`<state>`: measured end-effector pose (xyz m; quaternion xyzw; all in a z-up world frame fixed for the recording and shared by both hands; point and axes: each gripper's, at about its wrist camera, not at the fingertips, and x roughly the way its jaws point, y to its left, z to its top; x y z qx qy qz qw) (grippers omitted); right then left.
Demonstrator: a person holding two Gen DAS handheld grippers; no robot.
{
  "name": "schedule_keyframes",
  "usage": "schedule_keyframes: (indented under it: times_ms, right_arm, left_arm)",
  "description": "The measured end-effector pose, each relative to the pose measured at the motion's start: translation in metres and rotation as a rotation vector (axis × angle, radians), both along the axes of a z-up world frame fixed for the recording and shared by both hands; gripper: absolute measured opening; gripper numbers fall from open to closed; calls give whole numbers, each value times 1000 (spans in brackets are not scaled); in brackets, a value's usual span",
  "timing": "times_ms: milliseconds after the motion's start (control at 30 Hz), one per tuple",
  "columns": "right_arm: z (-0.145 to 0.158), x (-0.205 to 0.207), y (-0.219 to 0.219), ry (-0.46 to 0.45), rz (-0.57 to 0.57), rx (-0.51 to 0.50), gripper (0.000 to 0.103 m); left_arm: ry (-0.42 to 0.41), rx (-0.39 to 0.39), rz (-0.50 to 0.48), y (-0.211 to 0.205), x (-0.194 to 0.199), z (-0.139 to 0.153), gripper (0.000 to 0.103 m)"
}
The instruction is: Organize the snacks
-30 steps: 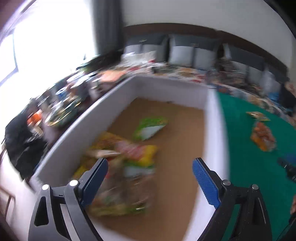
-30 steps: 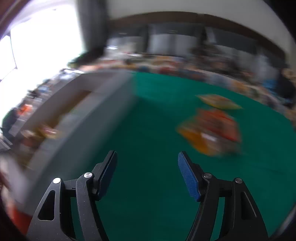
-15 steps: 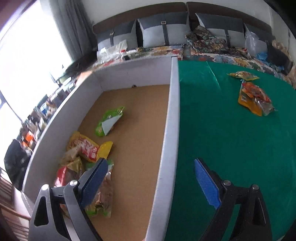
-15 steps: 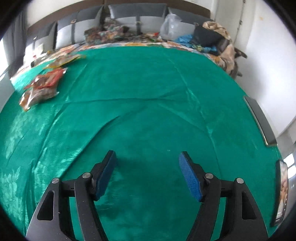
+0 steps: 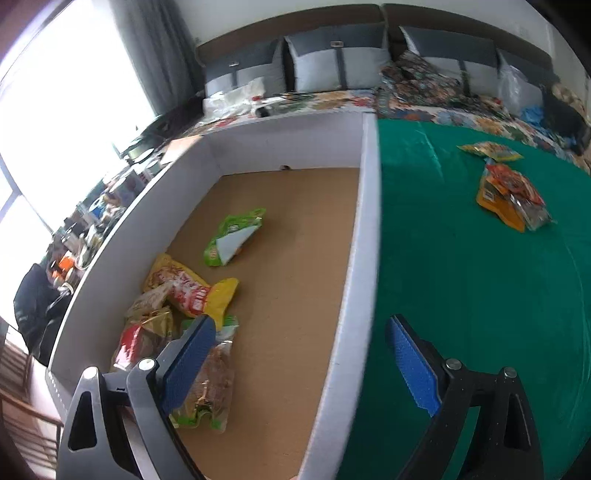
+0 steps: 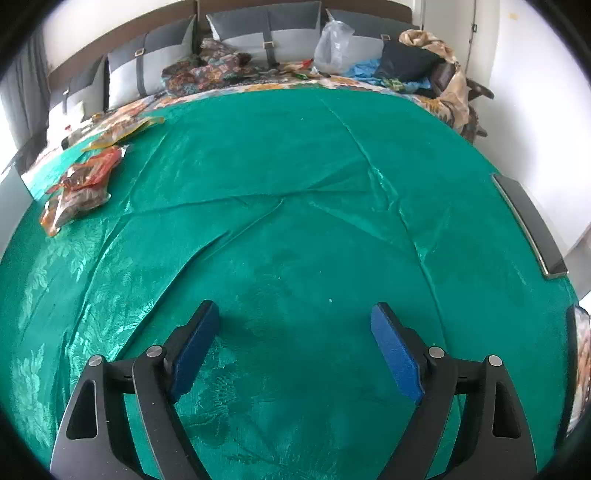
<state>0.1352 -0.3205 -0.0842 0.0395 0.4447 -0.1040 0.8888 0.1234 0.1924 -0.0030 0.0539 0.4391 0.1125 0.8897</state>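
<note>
A white box (image 5: 364, 258) with a brown floor holds several snack packs: a green one (image 5: 232, 240), a yellow-red one (image 5: 188, 288) and others near the front left. My left gripper (image 5: 299, 358) is open and empty, astride the box's right wall. On the green cloth (image 6: 295, 221) lie an orange snack pack (image 5: 509, 199) and a yellow pack (image 5: 491, 151); they also show in the right wrist view, orange (image 6: 77, 192) and yellow (image 6: 122, 129), at far left. My right gripper (image 6: 295, 343) is open and empty above bare cloth.
Grey cushions (image 6: 258, 33), patterned fabric and bags line the far edge of the cloth. A cluttered side table (image 5: 92, 221) stands left of the box. A dark flat device (image 6: 528, 225) lies at the cloth's right edge.
My left gripper has shifted right, from over the box's floor to over its right wall. My right gripper has swung right, away from the box and packs, and settled over bare cloth.
</note>
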Motion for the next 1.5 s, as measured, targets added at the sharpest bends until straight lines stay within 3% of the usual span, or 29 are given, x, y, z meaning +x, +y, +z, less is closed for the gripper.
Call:
schedule_keyframes:
  times_ms: [67,200,300,400,500,633,867,1167,1500]
  right_arm:
    - [0,1,0,0,0,2,87]
    - [0,1,0,0,0,2,87]
    - [0,1,0,0,1,2,87]
    - [0,1,0,0,1,3,88]
    - [0,1,0,-1,1,3,88]
    - [0,1,0,-1,1,3,88]
    - [-1,2,0,-1,1,3,88]
    - [-1,2,0,-1,1,3,88]
    - [-1,2,0,-2,2,3,88]
  left_arm:
    - [-35,6,30,1,-3,7,92]
    - [-173,110,46,-23,-19,33,92]
    - [-275,190,-8,-56,-35,52,94]
    - [-320,172,-123,-89,-44,65,102]
    - [-267,103,-236,-123,-39,62,103]
    - [-129,-39,-313,-156,-20,31,103]
    - [93,-177,-281,-174,23,-42,102]
    - [156,-229,-220,-177,64,-90,103]
    - [60,-220,-211,-178,99,-92,103]
